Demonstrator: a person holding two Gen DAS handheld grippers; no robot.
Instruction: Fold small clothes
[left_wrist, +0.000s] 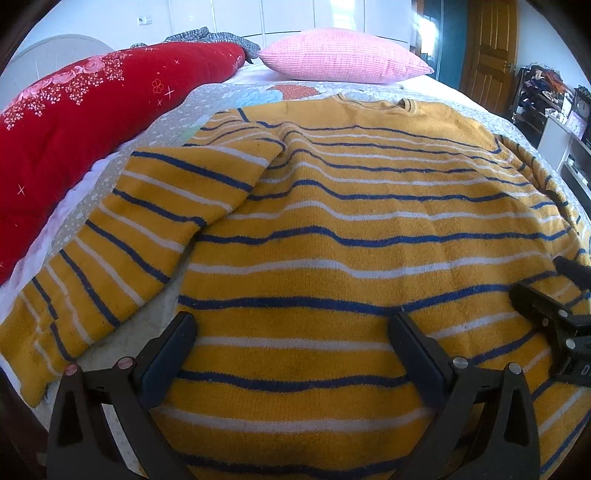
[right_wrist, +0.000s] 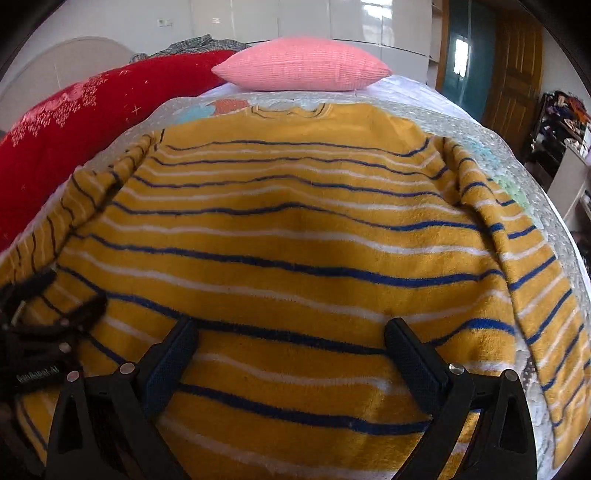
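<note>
Left wrist view: we see one striped sweater (left_wrist: 332, 229) on the bed (left_wrist: 207, 99), and one pink pillow (left_wrist: 343, 55). Both the left gripper (left_wrist: 291, 328) and right gripper (right_wrist: 288, 332) have fingers spread, empty.

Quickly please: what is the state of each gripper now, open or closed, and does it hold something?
Left gripper: open, holding nothing, above the yellow knitted sweater with blue and white stripes.
Right gripper: open, holding nothing, above the same sweater.

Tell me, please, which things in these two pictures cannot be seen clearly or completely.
- Sweater hem: both wrist views, cut off by the bottom edge and hidden behind the gripper bodies.
- Left sleeve cuff: right wrist view, hidden by the left gripper.
- Shelf clutter: left wrist view, too small to identify.
</note>
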